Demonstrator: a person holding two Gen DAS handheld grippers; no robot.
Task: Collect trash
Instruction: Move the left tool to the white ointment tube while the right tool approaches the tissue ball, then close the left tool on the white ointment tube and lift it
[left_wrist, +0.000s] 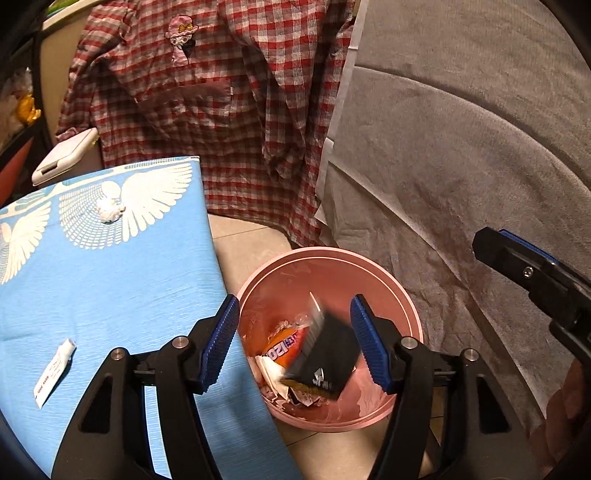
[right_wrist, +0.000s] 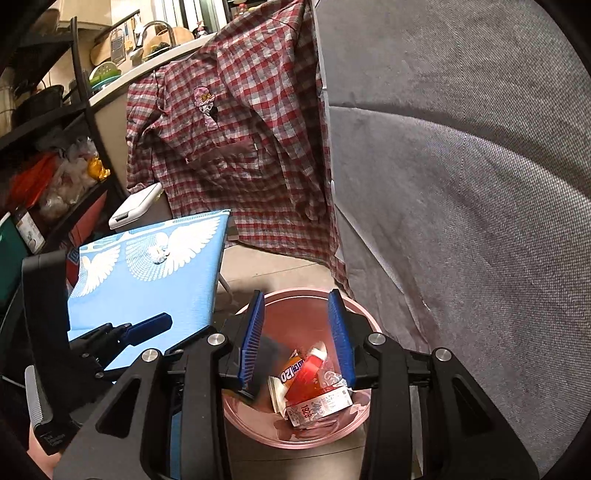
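Trash sits in our round pink plastic bin (left_wrist: 400, 295) on the floor, and a black box with white marks (left_wrist: 325, 360) looks blurry above the pile — we think it is dropping in. Our left gripper (left_wrist: 293, 341) hangs over the bin with its jaws wide apart and nothing between them. Our right gripper (right_wrist: 297, 341) is over the bin too, jaws wide and holding nothing. Two bits are left on the blue table cloth with white wings (left_wrist: 110, 280): a small white tube (left_wrist: 54, 373) near us and a crumpled white paper ball (left_wrist: 109, 212) farther back. To do this well, we should come down over the tube, close across its thin sides — and lift slowly.
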